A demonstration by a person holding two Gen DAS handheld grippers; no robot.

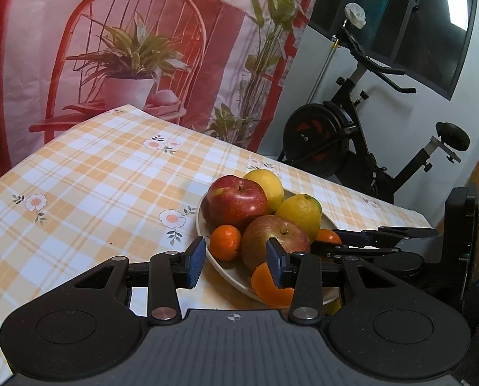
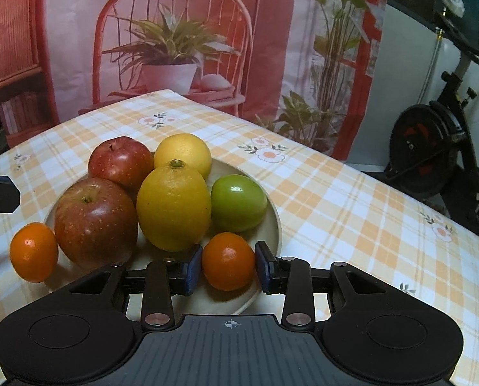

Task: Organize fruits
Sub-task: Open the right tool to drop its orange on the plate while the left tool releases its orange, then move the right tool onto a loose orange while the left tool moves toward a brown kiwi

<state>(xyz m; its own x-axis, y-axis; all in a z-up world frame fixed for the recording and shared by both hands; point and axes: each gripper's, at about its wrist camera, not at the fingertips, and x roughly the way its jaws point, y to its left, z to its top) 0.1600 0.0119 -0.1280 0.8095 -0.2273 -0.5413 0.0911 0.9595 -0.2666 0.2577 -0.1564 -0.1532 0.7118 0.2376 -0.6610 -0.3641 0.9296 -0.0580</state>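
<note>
A beige plate (image 2: 273, 225) on the checked tablecloth holds two red apples (image 2: 94, 218), two yellow citrus fruits (image 2: 173, 206), a green fruit (image 2: 239, 202) and mandarins. My right gripper (image 2: 229, 270) has its blue pads against both sides of a mandarin (image 2: 228, 260) that rests at the plate's near rim. Another mandarin (image 2: 33, 252) lies at the plate's left edge. In the left wrist view my left gripper (image 1: 236, 263) stands open above the plate's rim (image 1: 220, 273) with nothing between its pads. A mandarin (image 1: 265, 289) sits partly behind its right finger (image 1: 276, 263). The right gripper (image 1: 384, 241) reaches in from the right.
The table's far edge (image 1: 207, 132) meets a printed backdrop of a red chair and plants. An exercise bike (image 1: 352, 135) stands beyond the table's right side. Bare tablecloth (image 1: 78, 193) spreads left of the plate.
</note>
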